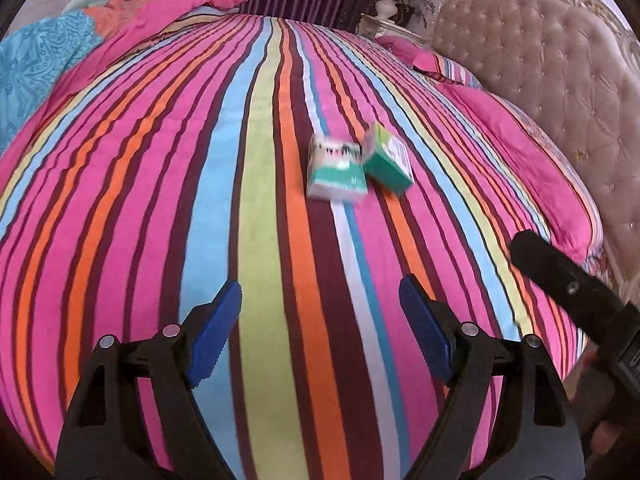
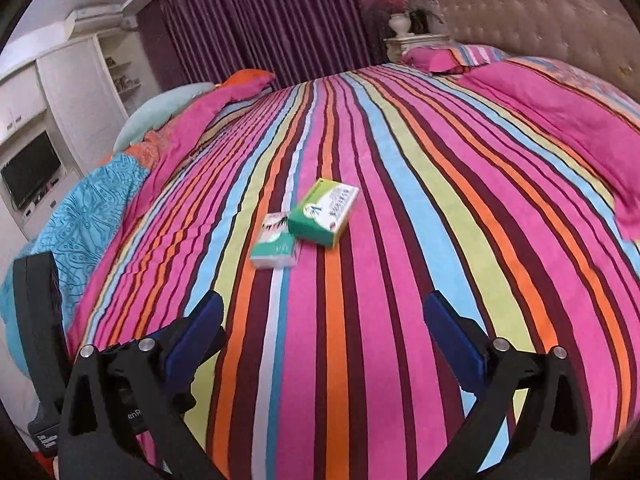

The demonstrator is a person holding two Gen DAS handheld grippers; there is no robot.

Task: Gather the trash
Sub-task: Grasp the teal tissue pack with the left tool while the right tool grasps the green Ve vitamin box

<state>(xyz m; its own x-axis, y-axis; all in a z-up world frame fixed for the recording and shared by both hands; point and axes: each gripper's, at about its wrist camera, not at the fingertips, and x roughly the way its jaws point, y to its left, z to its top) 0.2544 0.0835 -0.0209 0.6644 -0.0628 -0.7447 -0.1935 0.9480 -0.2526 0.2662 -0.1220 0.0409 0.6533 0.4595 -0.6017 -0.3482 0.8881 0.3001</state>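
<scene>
Two small boxes lie side by side on the striped bedspread [image 1: 160, 184]. One is a teal and white box [image 1: 336, 172], also in the right wrist view [image 2: 276, 247]. The other is a green box [image 1: 388, 160], also in the right wrist view [image 2: 325, 212]. They touch or nearly touch. My left gripper [image 1: 320, 324] is open and empty, hovering over the bed short of the boxes. My right gripper [image 2: 324, 340] is open and empty, also short of the boxes. The right gripper's body [image 1: 576, 300] shows at the right of the left wrist view.
Pink pillows [image 2: 568, 120] lie by the tufted headboard [image 1: 540, 80]. A folded blue and pink quilt [image 2: 100, 200] sits at the bed's foot. A nightstand with a vase [image 2: 404, 28], purple curtains [image 2: 260, 12] and a white TV cabinet [image 2: 48, 120] stand around the bed.
</scene>
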